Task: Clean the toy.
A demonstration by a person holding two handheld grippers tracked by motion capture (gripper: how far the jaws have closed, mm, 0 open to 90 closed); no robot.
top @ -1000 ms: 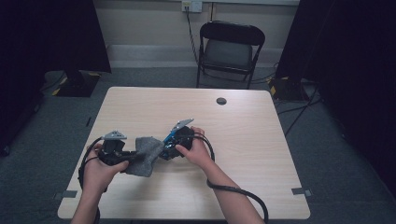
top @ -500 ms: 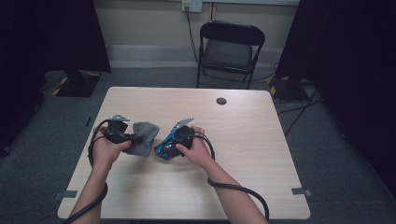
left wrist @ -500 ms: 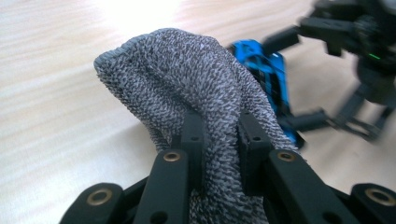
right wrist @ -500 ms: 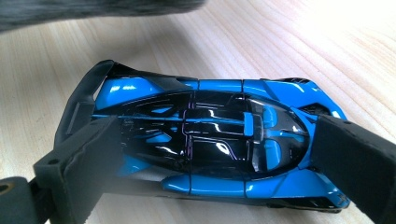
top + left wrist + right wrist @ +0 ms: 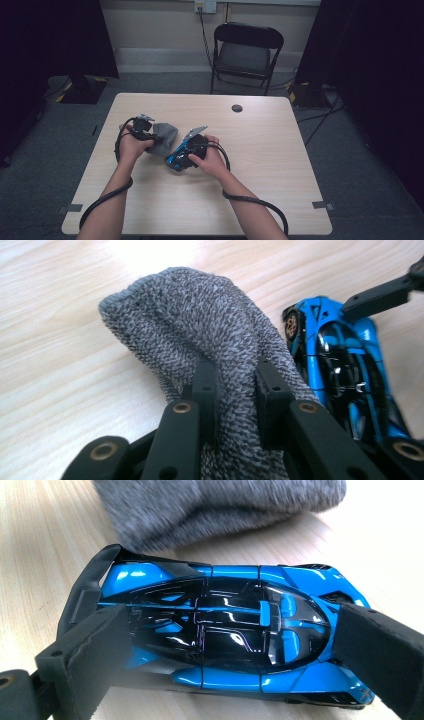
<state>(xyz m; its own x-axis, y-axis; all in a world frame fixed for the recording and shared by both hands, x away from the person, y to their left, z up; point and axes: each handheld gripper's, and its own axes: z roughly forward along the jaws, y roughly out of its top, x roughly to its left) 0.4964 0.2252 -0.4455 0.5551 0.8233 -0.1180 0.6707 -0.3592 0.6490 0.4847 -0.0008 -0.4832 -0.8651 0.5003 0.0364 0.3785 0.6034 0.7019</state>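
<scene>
**Sock and toy car held apart, clear of each other**

Left gripper (image 5: 232, 390) fingers are pinched on the grey sock (image 5: 200, 330). Right gripper (image 5: 225, 645) clamps the blue toy car (image 5: 225, 630) end to end, low over the worktop (image 5: 260, 175). Advise keeping the car steady and the sock grip firm.

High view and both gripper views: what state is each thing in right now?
Left gripper: shut on the grey sock.
Grey sock: bunched, pinched between the jaws, cuff end standing free.
Right gripper: shut on the blue toy car.
Blue toy car: held end to end between the jaws, roof toward the camera.
Folding chair: unfolded, empty, behind the table.
</scene>
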